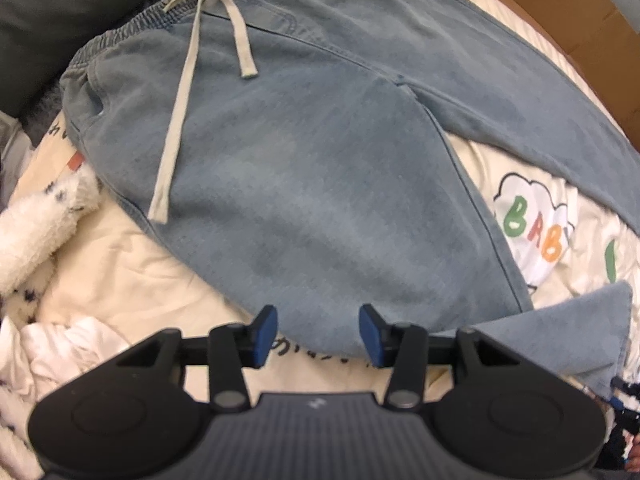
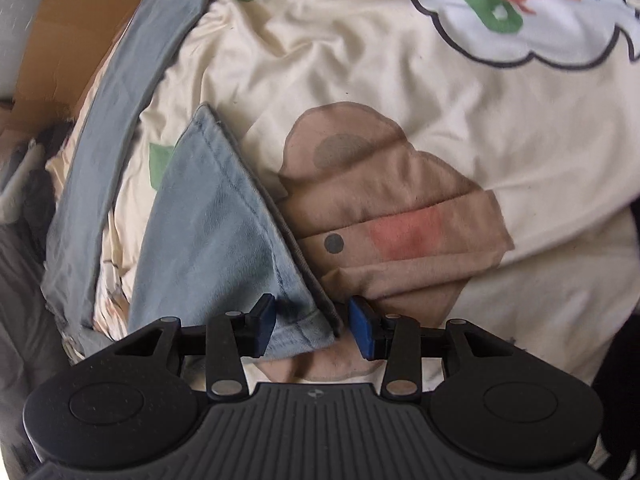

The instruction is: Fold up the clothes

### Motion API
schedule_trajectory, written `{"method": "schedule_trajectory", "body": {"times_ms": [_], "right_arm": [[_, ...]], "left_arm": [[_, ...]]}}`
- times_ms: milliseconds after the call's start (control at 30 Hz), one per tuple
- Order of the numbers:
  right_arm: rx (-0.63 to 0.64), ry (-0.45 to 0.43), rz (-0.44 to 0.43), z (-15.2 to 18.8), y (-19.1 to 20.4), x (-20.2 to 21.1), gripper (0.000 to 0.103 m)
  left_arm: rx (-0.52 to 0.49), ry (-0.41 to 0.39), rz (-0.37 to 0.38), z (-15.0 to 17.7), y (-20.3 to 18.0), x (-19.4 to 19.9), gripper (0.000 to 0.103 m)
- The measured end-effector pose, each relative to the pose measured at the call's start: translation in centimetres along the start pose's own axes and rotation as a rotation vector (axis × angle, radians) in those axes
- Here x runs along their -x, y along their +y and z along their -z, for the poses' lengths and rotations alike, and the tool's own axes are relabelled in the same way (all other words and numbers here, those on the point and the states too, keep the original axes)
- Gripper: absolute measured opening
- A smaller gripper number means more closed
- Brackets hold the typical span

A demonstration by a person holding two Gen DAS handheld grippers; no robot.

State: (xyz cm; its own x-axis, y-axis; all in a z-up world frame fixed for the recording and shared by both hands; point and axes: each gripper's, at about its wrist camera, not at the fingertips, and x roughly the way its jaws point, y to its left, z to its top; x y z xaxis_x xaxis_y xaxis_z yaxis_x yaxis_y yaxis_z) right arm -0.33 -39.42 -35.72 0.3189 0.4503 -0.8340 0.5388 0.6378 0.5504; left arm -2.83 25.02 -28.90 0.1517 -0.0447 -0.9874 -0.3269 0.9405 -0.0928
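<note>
Light blue denim trousers [image 1: 304,168] with an elastic waist and a cream drawstring [image 1: 180,112] lie spread on a cream printed bedcover [image 1: 132,280]. My left gripper [image 1: 318,330] is open, its blue pads [image 1: 267,330] straddling the lower edge of one trouser leg. In the right wrist view a turned-up trouser hem [image 2: 216,240] lies between the open pads [image 2: 362,332] of my right gripper [image 2: 312,330]. The other leg [image 2: 120,120] runs up the left side. Whether the pads touch the cloth is unclear.
The bedcover carries a cloud print with coloured letters [image 2: 520,4] and a brown cartoon figure [image 2: 384,220]. A fluffy white plush [image 1: 36,232] and crumpled white cloth [image 1: 52,360] lie at the left. A cardboard box [image 1: 568,12] stands beyond the bed's far edge.
</note>
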Motion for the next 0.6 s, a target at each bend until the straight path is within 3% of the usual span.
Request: {"method": "schedule_trajectory", "body": {"times_ms": [600], "right_arm": [[-0.034,0.024,-0.126,-0.2,-0.8,-1.0,0.046]], "left_arm": [[-0.063,-0.028,-0.034,0.6,-1.2,1.6,0.054]]}}
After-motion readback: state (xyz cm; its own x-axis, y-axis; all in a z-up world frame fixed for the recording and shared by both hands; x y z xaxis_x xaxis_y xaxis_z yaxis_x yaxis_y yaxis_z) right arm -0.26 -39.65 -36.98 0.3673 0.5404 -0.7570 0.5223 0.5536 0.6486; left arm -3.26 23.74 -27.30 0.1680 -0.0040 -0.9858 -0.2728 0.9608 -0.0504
